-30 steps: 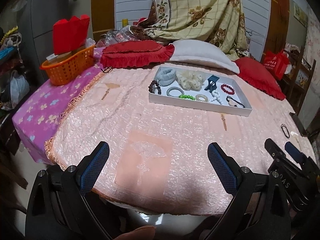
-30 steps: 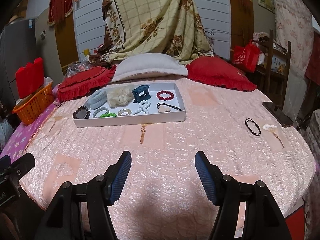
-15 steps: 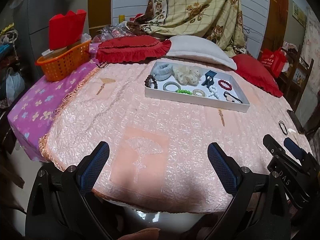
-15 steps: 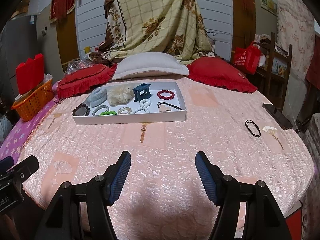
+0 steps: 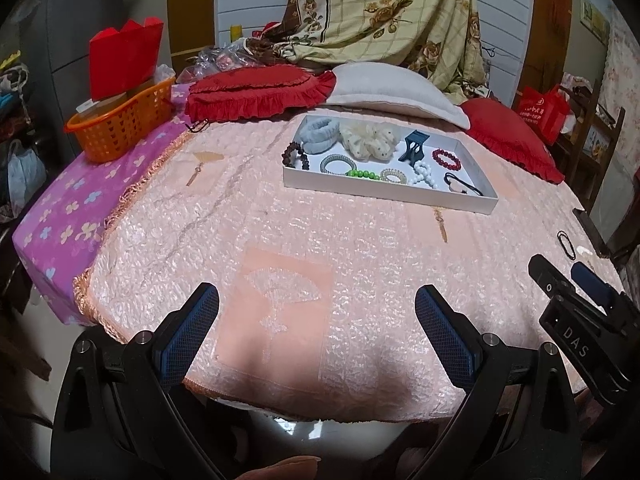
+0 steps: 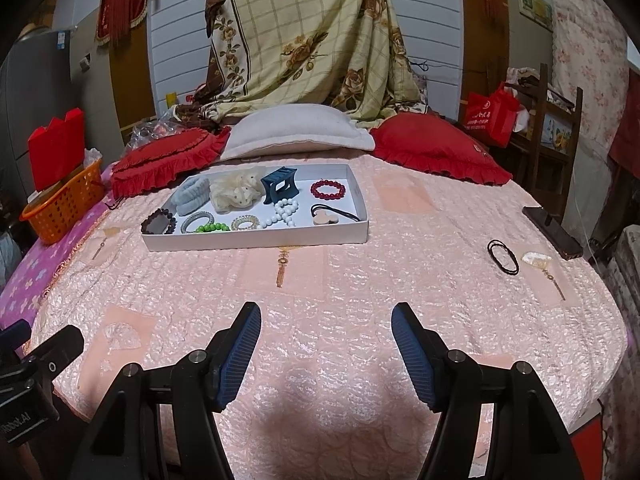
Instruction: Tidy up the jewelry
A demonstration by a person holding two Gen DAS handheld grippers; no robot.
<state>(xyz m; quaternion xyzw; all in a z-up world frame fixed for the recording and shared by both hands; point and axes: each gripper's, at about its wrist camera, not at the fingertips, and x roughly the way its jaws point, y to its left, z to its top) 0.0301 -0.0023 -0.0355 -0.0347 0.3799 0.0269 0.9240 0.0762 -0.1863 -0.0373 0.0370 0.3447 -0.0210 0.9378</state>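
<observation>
A white tray [image 6: 256, 242] [image 5: 384, 196] sits mid-bed, holding bead bracelets, scrunchies, a blue claw clip [image 6: 280, 186] and a black hair tie with a charm. Outside the tray, a black hair tie [image 6: 502, 256] [image 5: 566, 239] and a pale shell-like piece [image 6: 537, 259] lie on the pink quilt at the right. My left gripper [image 5: 316, 330] is open over the near edge of the bed, nothing between its fingers. My right gripper [image 6: 326, 350] is open too, above the quilt, well short of tray and hair tie. Its body shows in the left wrist view [image 5: 576, 320].
Red cushions [image 6: 436, 150] and a white pillow [image 6: 296, 130] line the far side. An orange basket [image 5: 120, 120] with a red bag sits on the purple sheet at left. A dark flat object [image 6: 554, 232] lies at the bed's right edge, near a wooden shelf [image 6: 556, 120].
The left wrist view has shifted slightly, with the tray now sitting a little higher and nearer the middle. The right gripper's view is nearly the same. Both grippers stay open.
</observation>
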